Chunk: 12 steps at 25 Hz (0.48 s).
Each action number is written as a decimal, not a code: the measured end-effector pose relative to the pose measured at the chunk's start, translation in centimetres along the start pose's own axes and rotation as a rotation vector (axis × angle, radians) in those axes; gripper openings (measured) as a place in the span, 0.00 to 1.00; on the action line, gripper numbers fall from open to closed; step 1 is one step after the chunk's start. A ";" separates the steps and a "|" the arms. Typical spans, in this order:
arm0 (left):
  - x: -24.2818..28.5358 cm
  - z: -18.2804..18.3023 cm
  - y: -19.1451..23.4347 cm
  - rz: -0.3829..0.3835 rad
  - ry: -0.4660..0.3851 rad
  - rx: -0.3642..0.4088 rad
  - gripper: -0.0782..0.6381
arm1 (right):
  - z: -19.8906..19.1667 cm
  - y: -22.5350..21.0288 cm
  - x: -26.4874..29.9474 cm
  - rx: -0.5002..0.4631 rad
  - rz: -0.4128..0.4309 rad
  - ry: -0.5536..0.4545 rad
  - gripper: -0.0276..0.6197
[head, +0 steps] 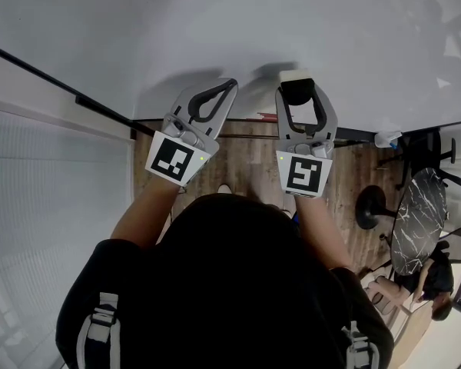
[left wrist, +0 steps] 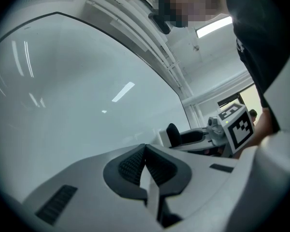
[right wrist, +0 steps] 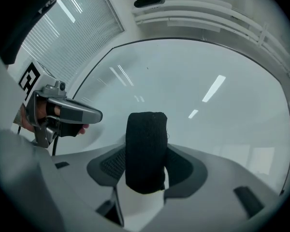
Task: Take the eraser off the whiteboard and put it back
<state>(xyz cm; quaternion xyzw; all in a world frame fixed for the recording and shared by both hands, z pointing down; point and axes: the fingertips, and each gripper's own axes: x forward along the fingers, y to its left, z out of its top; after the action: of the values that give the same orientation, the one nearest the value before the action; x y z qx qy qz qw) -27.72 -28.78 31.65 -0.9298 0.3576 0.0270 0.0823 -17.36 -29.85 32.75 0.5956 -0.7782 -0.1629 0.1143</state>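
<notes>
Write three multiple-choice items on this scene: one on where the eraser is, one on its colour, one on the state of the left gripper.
1. Where is the eraser?
A. Between the right gripper's jaws
B. On the floor
C. On the round table

2. What colour is the eraser's felt?
A. Blue
B. Black
C. Red

3. How do the left gripper's jaws stand?
A. Wide apart
B. Shut on a marker
C. Together, nothing between them

Answers:
1 A: the right gripper view shows the pads pressing on its sides.
2 B: the felt is black in that view.
3 C: the left gripper view shows the pads meeting.
</notes>
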 end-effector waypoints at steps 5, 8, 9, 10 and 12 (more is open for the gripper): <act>0.6 0.0 0.3 -0.008 -0.006 -0.005 0.12 | -0.4 -0.3 0.7 -0.017 -0.043 0.032 0.39; 0.8 -0.1 0.2 -0.013 -0.010 -0.006 0.12 | -0.5 -0.4 0.9 -0.021 -0.056 0.045 0.40; 0.8 -0.2 0.2 -0.014 -0.010 -0.008 0.12 | -0.6 -0.4 1.0 -0.021 -0.057 0.048 0.40; 0.9 -0.3 0.2 -0.014 -0.008 -0.010 0.12 | -0.7 -0.4 1.1 -0.020 -0.059 0.050 0.40; 1.0 -0.6 0.3 -0.014 -0.006 -0.013 0.12 | -0.9 -0.4 1.3 -0.018 -0.061 0.051 0.40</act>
<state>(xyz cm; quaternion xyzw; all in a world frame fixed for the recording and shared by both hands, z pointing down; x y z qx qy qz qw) -27.20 -29.71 32.06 -0.9328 0.3506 0.0314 0.0773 -17.05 -31.27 33.39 0.6219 -0.7550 -0.1581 0.1346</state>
